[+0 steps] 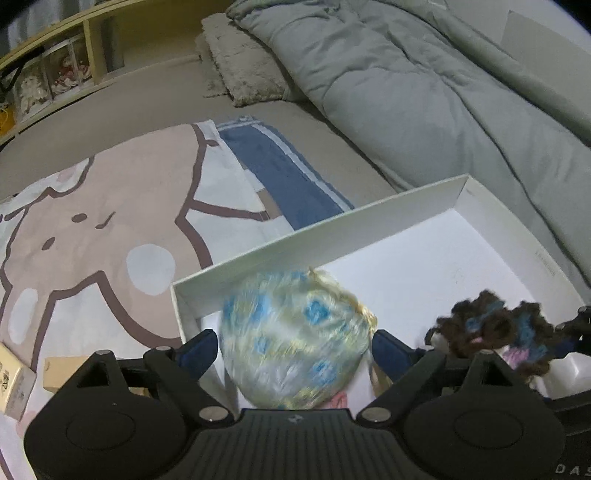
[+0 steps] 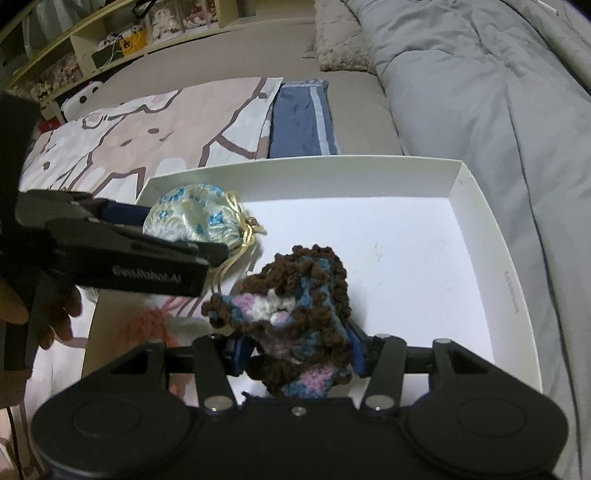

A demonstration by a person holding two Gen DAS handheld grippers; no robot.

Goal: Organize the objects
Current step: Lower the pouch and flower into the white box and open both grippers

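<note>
Here, everything sat on a big bed (image 2: 354,110) with a tan sheet. A puffy grey quilt (image 2: 480,85) lay in a heap along the right side, and a fuzzy pillow (image 2: 340,40) lay near the top. A cartoon blanket (image 1: 103,229) in pink and white was spread flat on the left, with a folded blue cloth (image 1: 280,173) just beside it. Behind the bed ran a pale wood shelf (image 2: 110,33) with small things in its cubbies, too blurry to name.

A shallow white box (image 2: 480,229) rested on the bed between the blanket and the quilt. The left claw (image 1: 295,347) was closed on a round silky pouch (image 1: 295,339), pale yellow with blue flowers, and held it at the box's near left corner. In the right wrist view, its gold cord (image 2: 240,229) hung down on the side.

The right claw (image 2: 299,350) pinched a crochet bag (image 2: 295,314), brown, blue and pink, over the floor of the box, near the front. The two were close but apart. Something orange and fluffy (image 2: 147,325) showed under the left claw, too blurry to tell. Two small boxes (image 1: 22,380) lay on the blanket at the far left.
</note>
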